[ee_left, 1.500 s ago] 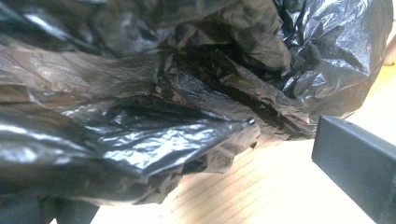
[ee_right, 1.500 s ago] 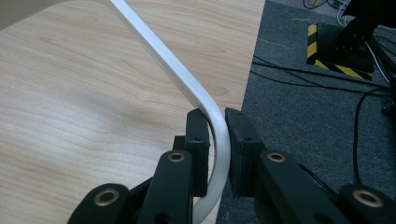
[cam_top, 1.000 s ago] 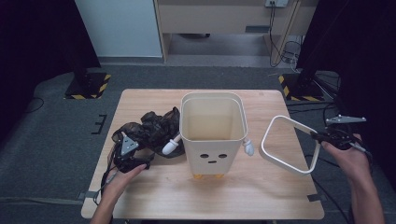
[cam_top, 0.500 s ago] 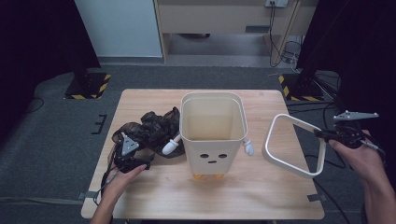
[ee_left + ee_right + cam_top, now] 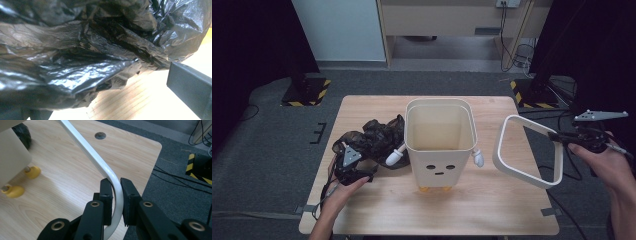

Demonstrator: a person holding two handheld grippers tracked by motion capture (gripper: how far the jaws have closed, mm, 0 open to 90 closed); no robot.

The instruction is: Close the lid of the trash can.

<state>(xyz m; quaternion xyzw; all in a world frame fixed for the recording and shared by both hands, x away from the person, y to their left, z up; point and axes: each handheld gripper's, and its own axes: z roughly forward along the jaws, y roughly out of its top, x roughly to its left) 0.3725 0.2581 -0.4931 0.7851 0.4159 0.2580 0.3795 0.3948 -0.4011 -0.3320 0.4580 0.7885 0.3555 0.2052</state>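
A cream bin (image 5: 439, 145) with a drawn face, small white arms and yellow feet (image 5: 32, 172) stands upright mid-table. A crumpled black plastic bag (image 5: 372, 140) lies to its left. My left gripper (image 5: 349, 167) rests at the bag's near edge. Its jaws stand wide apart, and the bag (image 5: 95, 50) bulges over and between them without being pinched. My right gripper (image 5: 562, 136) is shut on the rim of a white rounded-square ring (image 5: 527, 150), held tilted in the air off the table's right side. The pads clamp the ring (image 5: 100, 162) at a corner bend.
The wooden table (image 5: 492, 210) has a cable hole (image 5: 100, 135) near its far right corner. Weighted bases with yellow-black stripes stand on the floor at the back left (image 5: 307, 90) and back right (image 5: 532, 92). Cables (image 5: 517, 55) run over the grey carpet on the right.
My right gripper has risen and drifted right with the white ring, which now hangs higher and more upright. The left gripper and the bag have not moved.
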